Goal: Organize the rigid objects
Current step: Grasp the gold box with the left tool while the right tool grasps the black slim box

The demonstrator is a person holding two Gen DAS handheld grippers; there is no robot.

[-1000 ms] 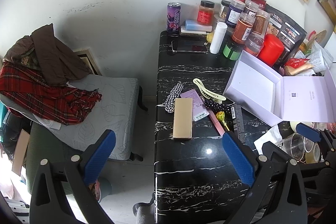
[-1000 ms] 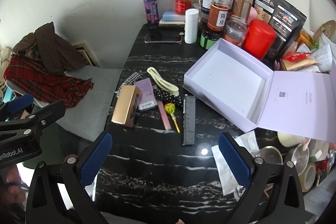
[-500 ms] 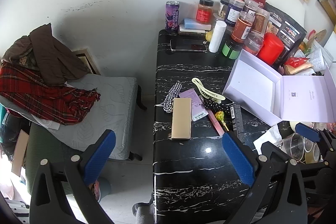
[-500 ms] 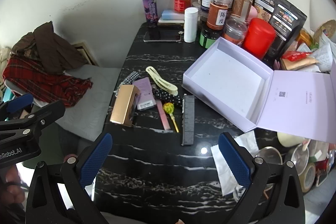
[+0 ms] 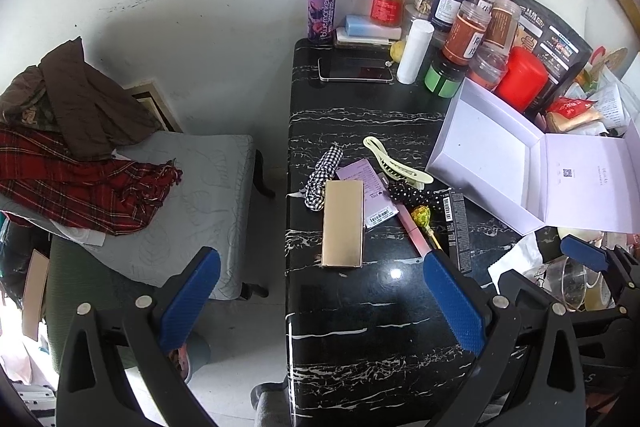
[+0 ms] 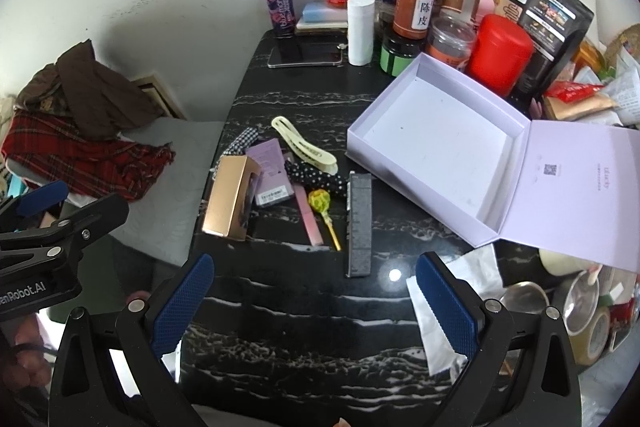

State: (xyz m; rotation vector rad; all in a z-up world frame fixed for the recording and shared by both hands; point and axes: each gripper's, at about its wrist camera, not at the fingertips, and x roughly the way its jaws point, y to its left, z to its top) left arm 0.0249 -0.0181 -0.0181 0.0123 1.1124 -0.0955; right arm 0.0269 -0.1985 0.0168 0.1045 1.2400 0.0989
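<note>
Left tongs [image 5: 320,291] spread wide, empty, right tongs [image 6: 316,291] likewise, above table [image 6: 280,327].

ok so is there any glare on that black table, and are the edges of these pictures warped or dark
Left wrist view: a small bright glare spot on the black table just past the gold box; straight table edges bow, and the corners go black. Right wrist view: the same kind of spot near the black ruler-like strip; the open white box looks stretched, corners dark too. The middle of both is sharp.

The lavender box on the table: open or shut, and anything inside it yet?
Open and empty. The lavender box has its lid folded flat to the side, and its tray floor shows bare in both views.
</note>
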